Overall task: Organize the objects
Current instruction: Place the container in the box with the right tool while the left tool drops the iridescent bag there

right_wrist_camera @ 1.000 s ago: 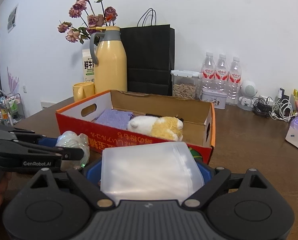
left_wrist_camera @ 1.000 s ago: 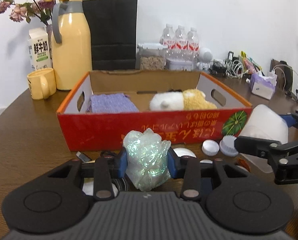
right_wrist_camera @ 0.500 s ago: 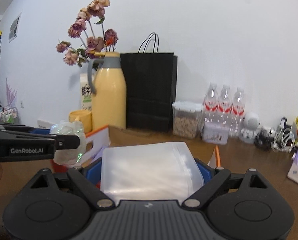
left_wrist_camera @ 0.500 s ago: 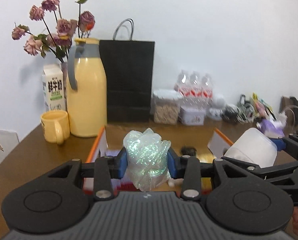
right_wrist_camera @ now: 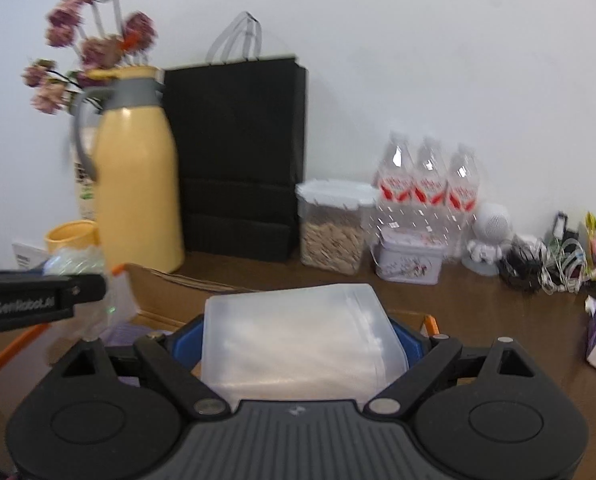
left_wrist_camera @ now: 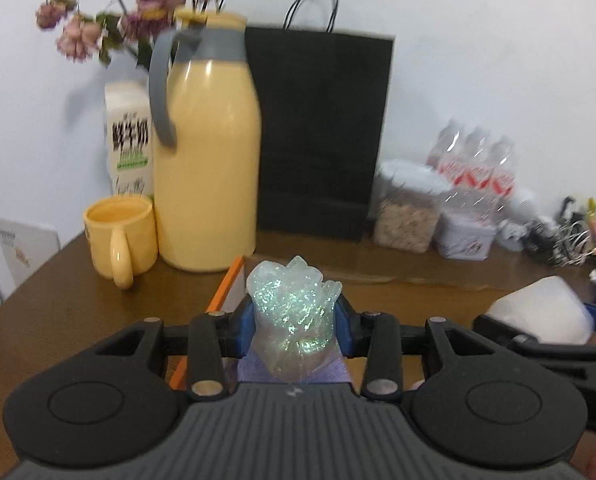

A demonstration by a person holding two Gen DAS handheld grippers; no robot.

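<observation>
The left gripper (left_wrist_camera: 293,320) is clamped on a crumpled iridescent wrap (left_wrist_camera: 291,312), its blue pads pinching the bundle at mid-height. The wrap hangs over the near end of the cardboard box (left_wrist_camera: 233,280), above a purple cloth (left_wrist_camera: 257,372) lying inside. It looks feather-light and soft; it will crush rather than resist, so a gentle pinch around the bunched middle should do, and the film may cling to the pads on release.

The right gripper (right_wrist_camera: 298,344) is closed wide around a frosted plastic tub (right_wrist_camera: 298,340), held by its two side walls, also over the box. The tub looks light and fairly stiff but smooth, so it could slip or flex if squeezed hard; a grip low on the flat sides seems safest.

The worktop (left_wrist_camera: 57,300) is dark brown wood, smooth and crowded at the back: a yellow jug (left_wrist_camera: 205,152), a mug (left_wrist_camera: 117,236), a milk carton (left_wrist_camera: 127,140), a black bag (left_wrist_camera: 322,132), dried flowers (left_wrist_camera: 137,8), a cereal jar (right_wrist_camera: 332,228), water bottles (right_wrist_camera: 426,176), a tin (right_wrist_camera: 410,260) and tangled cables (right_wrist_camera: 546,260). Behind stands a plain white wall (right_wrist_camera: 418,60).
</observation>
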